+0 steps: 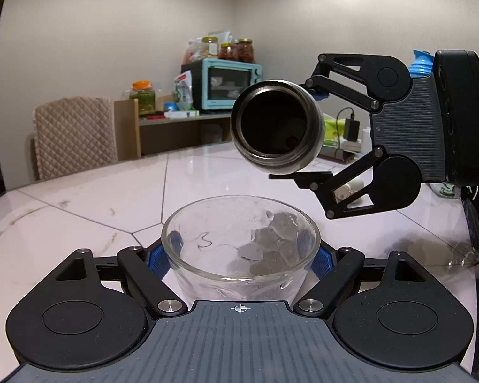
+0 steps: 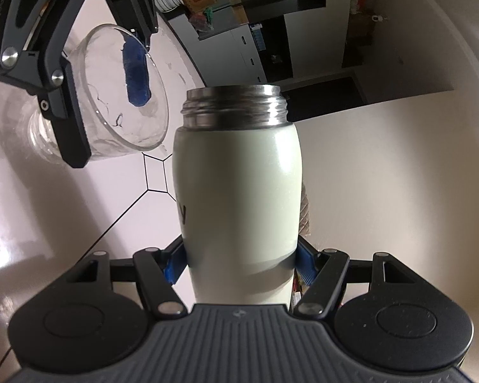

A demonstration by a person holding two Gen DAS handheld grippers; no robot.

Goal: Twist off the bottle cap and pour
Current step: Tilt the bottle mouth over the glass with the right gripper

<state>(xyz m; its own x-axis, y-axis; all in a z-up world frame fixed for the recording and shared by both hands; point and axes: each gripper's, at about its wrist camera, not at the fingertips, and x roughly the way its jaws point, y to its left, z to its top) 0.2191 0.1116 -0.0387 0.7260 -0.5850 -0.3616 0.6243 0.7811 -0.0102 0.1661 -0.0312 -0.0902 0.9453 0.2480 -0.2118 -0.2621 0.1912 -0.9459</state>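
My left gripper (image 1: 241, 255) is shut on a clear glass cup (image 1: 239, 249) standing on the white tiled table (image 1: 79, 210); its blue pads press the cup's sides. My right gripper (image 2: 239, 265) is shut on a pale green steel bottle (image 2: 236, 185) with its cap off and threaded metal neck bare. In the left wrist view the bottle (image 1: 276, 127) is tipped on its side above and behind the cup, its open mouth facing the camera. No liquid shows in the mouth or in the air. In the right wrist view the cup (image 2: 124, 89) and left gripper (image 2: 89, 73) lie upper left.
A padded chair (image 1: 75, 134) stands at the table's far left edge. A shelf holds a teal toaster oven (image 1: 230, 83) and jars behind. Chargers, cables and small items (image 1: 348, 134) sit on the table at right. Dark cabinets (image 2: 271, 32) line the far wall.
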